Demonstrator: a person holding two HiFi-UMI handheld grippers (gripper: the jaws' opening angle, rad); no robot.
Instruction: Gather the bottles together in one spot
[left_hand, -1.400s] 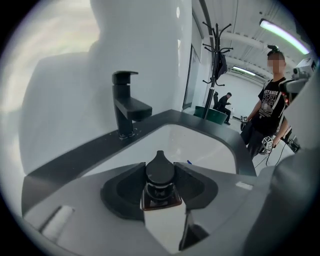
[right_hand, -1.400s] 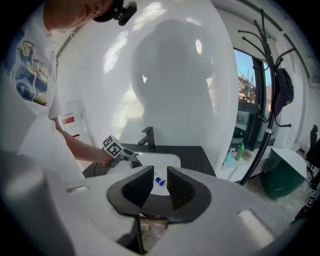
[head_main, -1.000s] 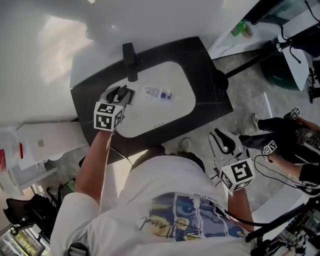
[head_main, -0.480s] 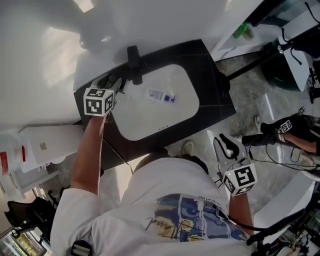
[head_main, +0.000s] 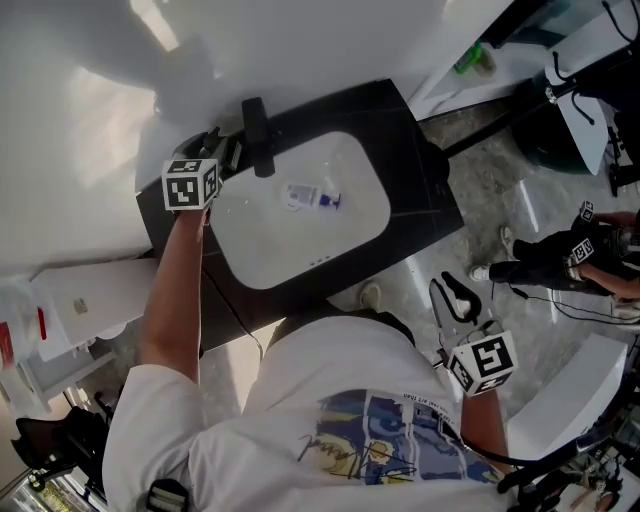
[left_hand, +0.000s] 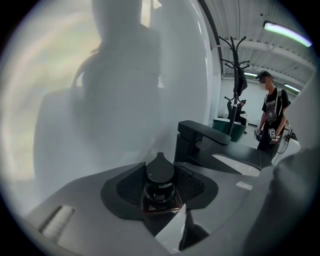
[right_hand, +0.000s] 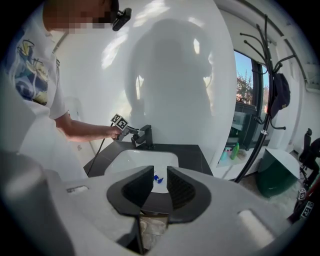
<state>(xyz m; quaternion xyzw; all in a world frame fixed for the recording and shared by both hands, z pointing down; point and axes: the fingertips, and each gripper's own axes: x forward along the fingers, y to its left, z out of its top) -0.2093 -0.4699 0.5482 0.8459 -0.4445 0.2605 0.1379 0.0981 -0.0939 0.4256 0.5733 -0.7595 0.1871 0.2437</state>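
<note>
Two seen. First: small dark bottle (left_hand: 160, 192) with a black cap, its tab pointing away, dark glassy shoulder under it. Upright, clamped between the pads of the left tool (left_hand: 161, 179), close by the black tap (left_hand: 200, 141) at the back of the dark worktop (head_main: 420, 170). Label not readable.

Second: small pale bottle (head_main: 312, 197) with a white label and blue end, lying flat on its side near the middle of the white basin (head_main: 260, 235). Touched by nothing, well apart from the first. Only a blue speck (right_hand: 156, 178) from the right gripper view.
</note>
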